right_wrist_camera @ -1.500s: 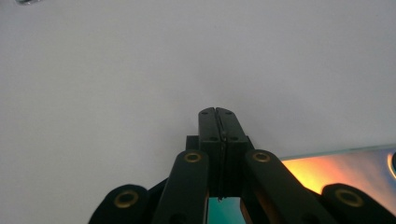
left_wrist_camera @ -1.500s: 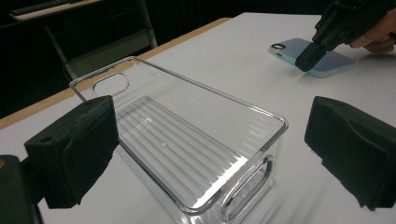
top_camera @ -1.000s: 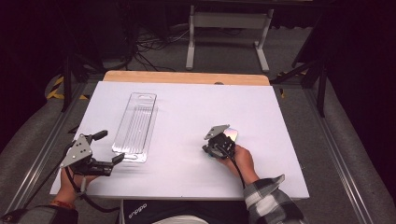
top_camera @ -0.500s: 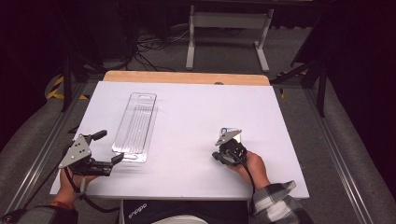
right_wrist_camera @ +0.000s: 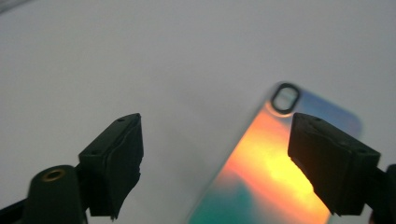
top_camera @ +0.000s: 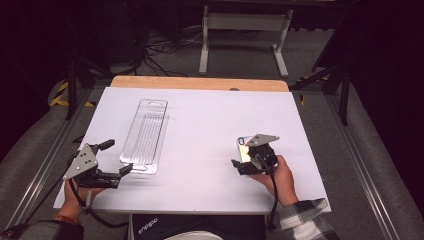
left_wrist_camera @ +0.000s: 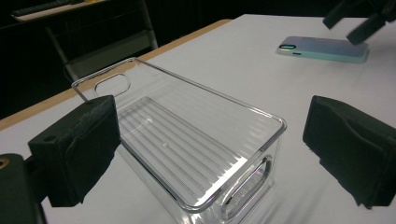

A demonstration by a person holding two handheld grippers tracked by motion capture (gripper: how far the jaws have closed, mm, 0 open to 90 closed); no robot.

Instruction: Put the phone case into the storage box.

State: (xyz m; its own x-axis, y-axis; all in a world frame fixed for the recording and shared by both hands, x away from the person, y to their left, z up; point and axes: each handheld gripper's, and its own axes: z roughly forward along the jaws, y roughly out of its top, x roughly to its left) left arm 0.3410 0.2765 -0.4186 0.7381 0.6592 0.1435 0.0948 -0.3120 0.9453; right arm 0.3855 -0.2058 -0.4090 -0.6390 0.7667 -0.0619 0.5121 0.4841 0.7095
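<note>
Right claw [top_camera: 239, 166] hangs with jaws spread wide, the iridescent phone case [right_wrist_camera: 261, 172] flat on the white surface [top_camera: 210, 130] just beneath and ahead. Left claw [top_camera: 123, 171], jaws likewise apart, faces the clear plastic tray [left_wrist_camera: 187, 140] directly before it.

Tray [top_camera: 145, 135] left of phone case [top_camera: 243, 149]

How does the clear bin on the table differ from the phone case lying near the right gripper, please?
The clear bin is see-through, while the phone case is opaque with a shiny, colour-shifting back. The bin is a deep open box with ridged floor and handle cutouts; the case is thin and flat. The bin is longer in the high view. Both rest on the white table.
</note>
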